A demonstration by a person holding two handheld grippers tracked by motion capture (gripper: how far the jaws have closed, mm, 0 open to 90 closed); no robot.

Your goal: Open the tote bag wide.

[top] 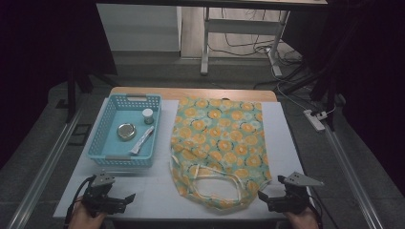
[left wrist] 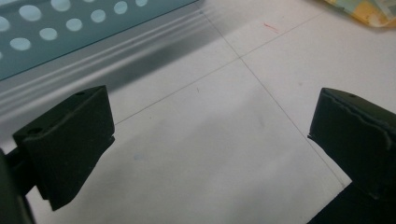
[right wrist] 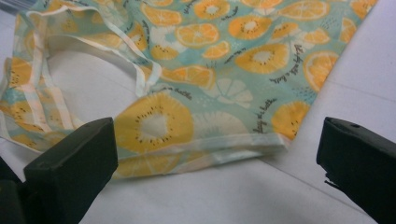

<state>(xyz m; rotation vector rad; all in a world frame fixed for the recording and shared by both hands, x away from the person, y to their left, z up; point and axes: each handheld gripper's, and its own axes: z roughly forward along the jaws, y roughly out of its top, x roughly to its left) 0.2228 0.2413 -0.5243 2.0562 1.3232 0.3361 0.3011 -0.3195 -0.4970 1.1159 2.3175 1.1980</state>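
Right gripper view: right gripper gapes wide (empty) near bag.

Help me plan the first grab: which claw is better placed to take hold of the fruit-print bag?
The right claw, probably. It is open beside the fruit-print bag, its jaws facing the near hem. The left claw, also open, sits over bare table below the blue basket.

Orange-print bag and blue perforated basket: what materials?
Orange-print bag: looks like thin matte woven fabric; it lies limp, wrinkled, with stitched hem tape. Blue perforated basket: likely moulded plastic, smooth and faintly glossy, with even rows of holes in rigid walls.
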